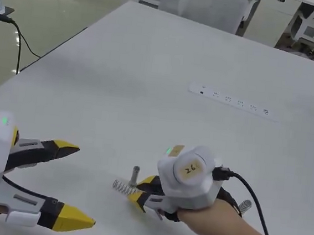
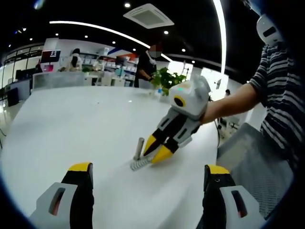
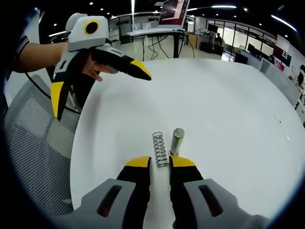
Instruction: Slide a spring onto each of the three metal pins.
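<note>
A white table (image 1: 151, 67) spans the head view. At the lower left of that view the left gripper (image 1: 86, 185) has its jaws spread wide, with nothing between them. In its own view the two tips rise at the bottom corners.

The right gripper (image 1: 137, 192) sits at the bottom centre, held in a hand (image 1: 214, 214). Its jaws are drawn close together.

A white power strip (image 1: 231, 101) lies right of centre, well apart from the rest.

In the right gripper view a short metal pin (image 3: 177, 140) stands upright at the centre. A spring (image 3: 159, 148) lies flat just to its left, its near end between the tips. Whether they pinch it cannot be told.

A second spring (image 1: 245, 206) lies at the lower right of the head view, beside the hand.
</note>
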Available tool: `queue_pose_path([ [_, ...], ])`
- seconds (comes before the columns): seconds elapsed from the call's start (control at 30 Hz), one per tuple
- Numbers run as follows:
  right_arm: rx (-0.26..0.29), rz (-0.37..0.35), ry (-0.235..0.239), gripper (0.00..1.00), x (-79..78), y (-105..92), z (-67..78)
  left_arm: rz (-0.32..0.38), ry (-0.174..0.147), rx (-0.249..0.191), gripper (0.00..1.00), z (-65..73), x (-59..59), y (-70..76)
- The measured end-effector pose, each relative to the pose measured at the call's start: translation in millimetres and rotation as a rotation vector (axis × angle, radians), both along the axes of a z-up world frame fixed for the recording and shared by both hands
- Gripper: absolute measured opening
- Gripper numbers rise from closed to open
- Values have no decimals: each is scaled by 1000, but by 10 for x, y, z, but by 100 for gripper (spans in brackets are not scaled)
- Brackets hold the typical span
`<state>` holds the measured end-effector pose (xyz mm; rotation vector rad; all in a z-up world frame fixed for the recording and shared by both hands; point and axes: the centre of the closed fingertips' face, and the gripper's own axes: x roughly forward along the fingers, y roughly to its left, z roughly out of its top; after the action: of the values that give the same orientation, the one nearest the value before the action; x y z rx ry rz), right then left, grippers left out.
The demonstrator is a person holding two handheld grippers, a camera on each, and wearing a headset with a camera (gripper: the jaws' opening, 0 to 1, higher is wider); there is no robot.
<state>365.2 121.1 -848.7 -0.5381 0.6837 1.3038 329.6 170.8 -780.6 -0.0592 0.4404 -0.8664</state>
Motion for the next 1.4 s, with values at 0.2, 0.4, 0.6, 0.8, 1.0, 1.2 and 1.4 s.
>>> queue_pose_path([
  [0.2,-6,11,0,12,-25,39,-37,1,4,-1,93,-18,-11,3],
  [0.4,-27,24,-6,11,-40,44,-100,3,9,0,93,-31,-24,11],
  [0.6,-29,36,-22,8,-22,65,-115,6,14,0,92,-45,-32,14],
  [0.8,-27,65,-32,8,-77,58,-103,-4,20,2,92,-59,-53,-27],
  [1.0,-10,90,-46,7,-148,-13,27,-23,22,4,91,-52,-59,-80],
  [1.2,1,110,-61,7,-193,-143,153,-40,19,0,90,-28,-59,-149],
  [1.4,4,118,-75,7,-210,-269,256,-54,22,1,89,-37,-72,-199],
])
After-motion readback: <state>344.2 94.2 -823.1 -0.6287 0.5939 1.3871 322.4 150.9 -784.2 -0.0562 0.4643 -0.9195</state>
